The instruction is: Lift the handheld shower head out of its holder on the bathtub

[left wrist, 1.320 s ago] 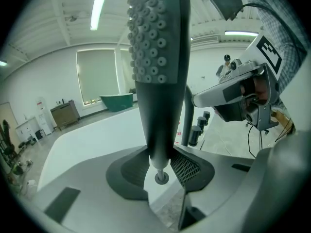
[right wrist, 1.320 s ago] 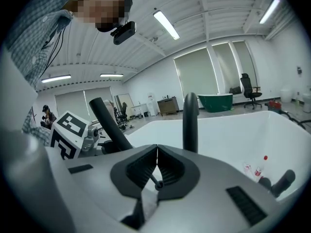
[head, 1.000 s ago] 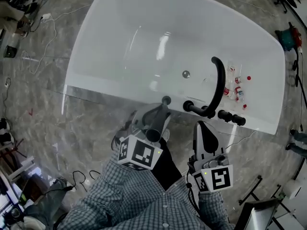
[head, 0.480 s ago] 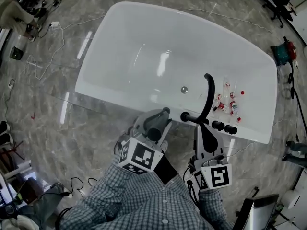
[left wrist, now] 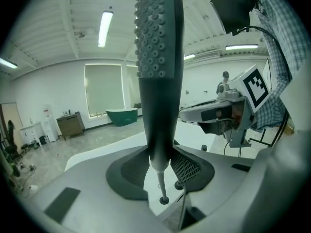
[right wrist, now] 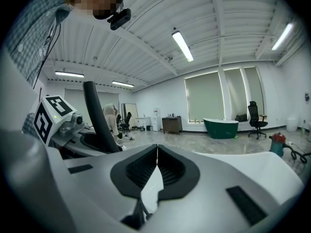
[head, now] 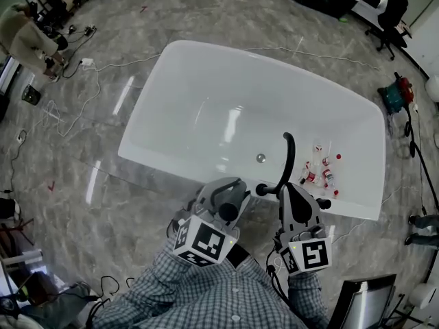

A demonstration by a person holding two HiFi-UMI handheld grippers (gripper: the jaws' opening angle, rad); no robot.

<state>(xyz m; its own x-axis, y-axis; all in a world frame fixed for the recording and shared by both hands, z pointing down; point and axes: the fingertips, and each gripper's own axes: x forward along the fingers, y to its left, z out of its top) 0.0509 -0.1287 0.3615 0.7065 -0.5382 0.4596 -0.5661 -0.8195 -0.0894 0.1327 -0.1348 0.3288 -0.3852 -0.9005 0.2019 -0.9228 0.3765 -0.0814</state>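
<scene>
Tub [head: 206,101]; showerhead [left wrist: 158,57] upright, L hand-held gripper [left wrist: 159,163]

We see a white bathtub [head: 206,94], a dark grey shower head [left wrist: 158,57] dotted with tiny bumps, a grey streaky floor [head: 89,197], our checked shirt [head: 226,303], black-and-white squares on the cubes [head: 204,238], and little red-capped bottles [head: 326,173].

We see a bright, evenly lit room under long white ceiling tube lamps [left wrist: 105,27]. They leave pale glare streaks on the glossy white bathtub [head: 199,81] and the polished grey stone floor [head: 82,149]. Both gripper views bend strongly, with black corners. The dark studded shower head [left wrist: 158,57] stands shaded against the bright ceiling.
</scene>
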